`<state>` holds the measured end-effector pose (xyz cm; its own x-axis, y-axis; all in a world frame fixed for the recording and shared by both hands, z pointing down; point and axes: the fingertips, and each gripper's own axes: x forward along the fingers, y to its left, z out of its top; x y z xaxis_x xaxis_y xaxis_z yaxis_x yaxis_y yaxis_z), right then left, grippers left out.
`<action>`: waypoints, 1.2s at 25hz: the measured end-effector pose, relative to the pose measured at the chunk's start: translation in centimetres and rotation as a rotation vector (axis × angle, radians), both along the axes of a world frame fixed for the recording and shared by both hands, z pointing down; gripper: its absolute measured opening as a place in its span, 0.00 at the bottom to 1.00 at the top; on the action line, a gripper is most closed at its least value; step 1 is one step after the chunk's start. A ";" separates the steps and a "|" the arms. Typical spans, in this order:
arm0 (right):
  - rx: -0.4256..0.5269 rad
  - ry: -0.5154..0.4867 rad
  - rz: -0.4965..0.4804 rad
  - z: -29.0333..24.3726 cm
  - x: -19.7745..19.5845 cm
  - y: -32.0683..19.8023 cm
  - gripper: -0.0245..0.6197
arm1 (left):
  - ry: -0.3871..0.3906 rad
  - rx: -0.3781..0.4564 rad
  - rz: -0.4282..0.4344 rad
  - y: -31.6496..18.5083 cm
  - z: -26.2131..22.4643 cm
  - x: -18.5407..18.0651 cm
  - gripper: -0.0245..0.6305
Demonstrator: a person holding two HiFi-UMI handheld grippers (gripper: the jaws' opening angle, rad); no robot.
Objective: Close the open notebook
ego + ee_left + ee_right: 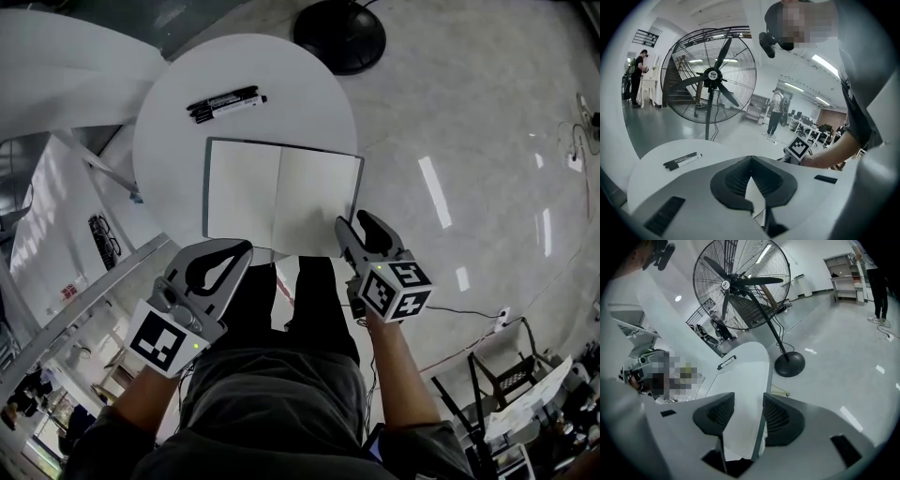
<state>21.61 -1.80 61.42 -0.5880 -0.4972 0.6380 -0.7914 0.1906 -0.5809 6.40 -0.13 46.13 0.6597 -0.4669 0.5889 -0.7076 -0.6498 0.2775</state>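
Note:
An open notebook (pixel 281 197) with blank white pages lies flat on the round white table (pixel 178 131), near its front edge. My left gripper (pixel 244 247) hovers off the notebook's near left corner, its jaws shut tip to tip with nothing in them; in the left gripper view its tips (pixel 751 158) meet over the page. My right gripper (pixel 356 221) is at the notebook's near right corner with its jaws open. In the right gripper view the notebook's right page (pixel 740 413) and its edge show in the gap of that gripper (pixel 748 397), untouched by the pads.
Two black markers (pixel 225 102) lie on the far side of the table. A big floor fan (pixel 710 75) stands beyond it, with its round base (pixel 339 36) on the floor. White panels (pixel 56 225) stand to the left. Cables and chairs (pixel 506 375) are at the right.

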 end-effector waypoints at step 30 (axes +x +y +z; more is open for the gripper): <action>-0.091 -0.066 -0.076 4.1 -1.1 2.2 0.26 | -0.008 -0.060 -0.009 1.9 2.6 1.0 0.06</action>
